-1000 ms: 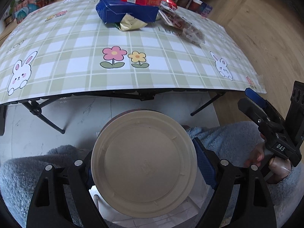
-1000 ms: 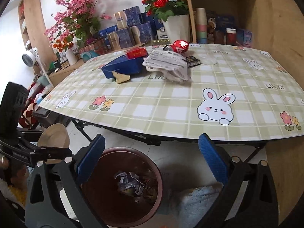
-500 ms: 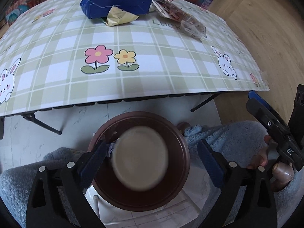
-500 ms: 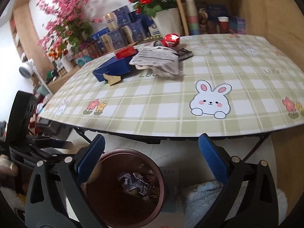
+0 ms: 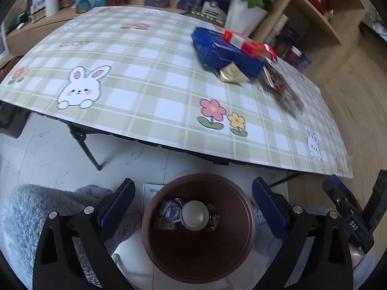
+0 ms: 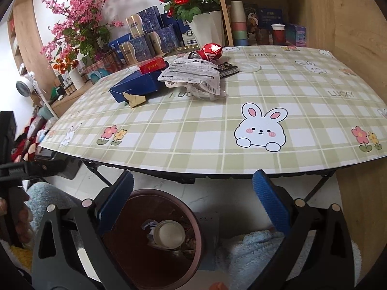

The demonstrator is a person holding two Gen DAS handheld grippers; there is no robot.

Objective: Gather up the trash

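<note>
A brown round bin (image 5: 198, 227) stands on the floor in front of the table. A beige paper cup (image 5: 195, 215) lies inside it on crumpled trash; the cup also shows in the right wrist view (image 6: 169, 234). My left gripper (image 5: 192, 205) is open and empty above the bin. My right gripper (image 6: 193, 200) is open and empty, just right of the bin (image 6: 154, 241). On the table lie a blue box (image 6: 135, 87), a red packet (image 6: 152, 65), a gold wrapper (image 6: 134, 100), a white plastic pouch (image 6: 193, 77) and a red can (image 6: 210, 52).
The checked tablecloth (image 6: 217, 125) covers a folding table with black legs (image 5: 84, 145). Flower pots, boxes and cups stand on shelves behind it (image 6: 205, 24). Blue fluffy fabric (image 6: 254, 253) lies beside the bin. A clear lid (image 6: 249, 67) and a dark packet (image 6: 227, 68) lie farther back.
The left gripper opened and let go of the beige cup, which fell into the bin. The left gripper then swung left and tilted up. The right gripper barely moved.
</note>
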